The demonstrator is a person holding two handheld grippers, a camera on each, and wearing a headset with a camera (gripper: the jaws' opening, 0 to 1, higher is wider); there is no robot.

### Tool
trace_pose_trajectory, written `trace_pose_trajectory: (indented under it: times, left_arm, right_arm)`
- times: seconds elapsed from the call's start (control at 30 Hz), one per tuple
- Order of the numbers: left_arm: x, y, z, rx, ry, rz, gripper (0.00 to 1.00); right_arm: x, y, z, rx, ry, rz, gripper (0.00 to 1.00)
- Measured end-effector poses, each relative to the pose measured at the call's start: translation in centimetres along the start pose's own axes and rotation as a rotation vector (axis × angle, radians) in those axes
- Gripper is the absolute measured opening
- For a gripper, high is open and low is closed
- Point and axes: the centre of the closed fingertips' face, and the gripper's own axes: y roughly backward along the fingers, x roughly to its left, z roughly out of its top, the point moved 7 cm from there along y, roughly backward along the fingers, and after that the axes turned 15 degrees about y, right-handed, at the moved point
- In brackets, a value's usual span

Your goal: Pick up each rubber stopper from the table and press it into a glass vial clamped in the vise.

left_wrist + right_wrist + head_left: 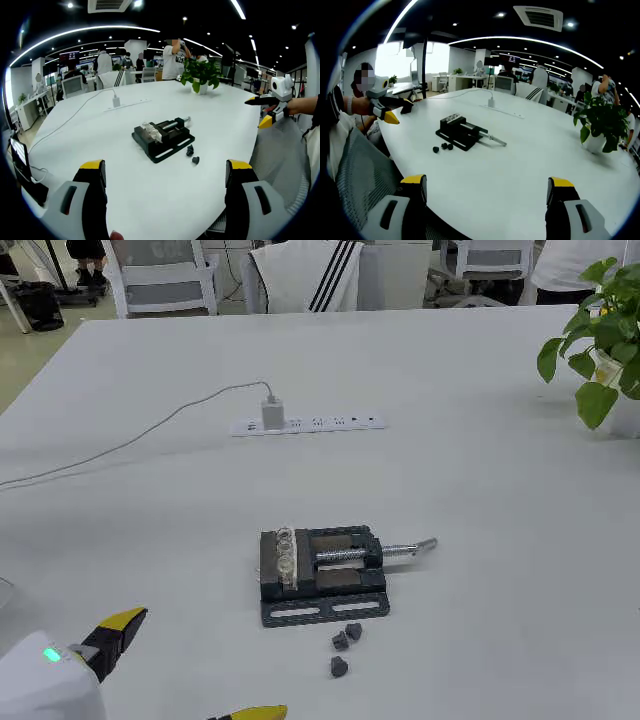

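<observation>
A black vise stands mid-table with clear glass vials clamped at its left end. Three dark rubber stoppers lie loose just in front of it. My left gripper hovers at the near left edge, open and holding nothing, well short of the vise. Its own view shows its jaws spread wide toward the vise and stoppers. My right gripper is open too and off the table's side, facing the vise and stoppers. It also appears at the right.
A white power strip with a plugged charger and a grey cable lies behind the vise. A potted plant stands at the far right. Chairs line the table's far edge, and a mesh chair is near my right gripper.
</observation>
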Motion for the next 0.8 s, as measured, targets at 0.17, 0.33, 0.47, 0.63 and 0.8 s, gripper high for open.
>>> trace_pose_trajectory:
  times: [0.17,0.33,0.47,0.63,0.8]
  left_arm:
    - [0.0,-0.1,-0.2,0.003,0.007,0.0,0.99]
    - [0.2,-0.2,-0.3,0.004,0.004,-0.002,0.99]
    - [0.4,-0.3,-0.2,0.008,-0.022,-0.003,0.99]
    - [0.4,-0.5,0.0,0.003,-0.022,-0.006,0.99]
    - [0.2,-0.6,0.0,0.005,-0.033,-0.019,0.99]
  right_arm:
    - [-0.1,-0.3,0.1,0.007,0.007,0.009,0.99]
    - [-0.1,-0.9,0.5,0.006,0.028,0.025,0.99]
    - [0.0,-1.4,0.6,0.017,0.059,0.052,0.99]
    - [-0.1,-1.9,0.9,0.025,0.084,0.073,0.99]
    - [-0.3,-2.6,1.5,0.031,0.124,0.106,0.99]
